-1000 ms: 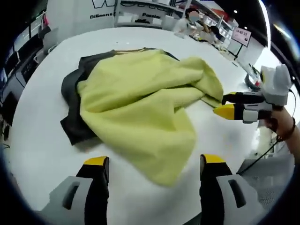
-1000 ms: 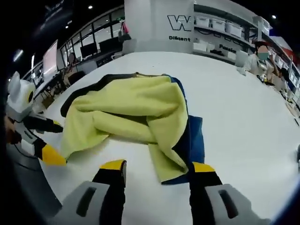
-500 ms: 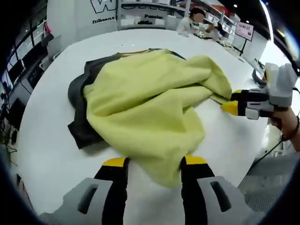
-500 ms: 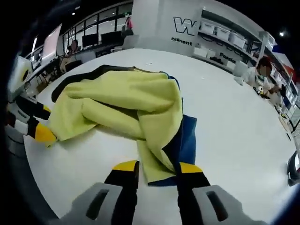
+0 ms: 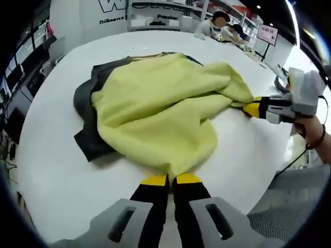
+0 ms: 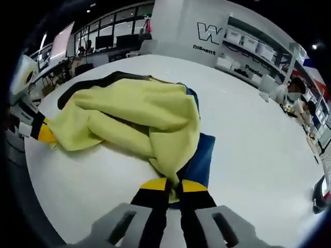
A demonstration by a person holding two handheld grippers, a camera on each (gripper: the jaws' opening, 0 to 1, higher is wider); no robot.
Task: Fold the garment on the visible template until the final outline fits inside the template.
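The yellow garment (image 5: 160,111) is spread on the white worktop (image 5: 51,170), just ahead of both tools, over a dark template (image 5: 85,111). The left tool (image 5: 166,180) is pinched on its near edge, and the right tool (image 6: 173,184) on a corner. If only one layer is caught, the fold may be dragged off the template.

— What is carrying the items?

— A white table (image 5: 57,170) is bearing everything, its surface curving away toward the far side.

— What is lying directly on it?

— A dark template (image 5: 85,103) is lying flat, and a yellow garment (image 5: 155,111) is lying bunched over it, spilling onto bare tabletop at the near side. In the right gripper view, blue (image 6: 199,157) is showing under the cloth.
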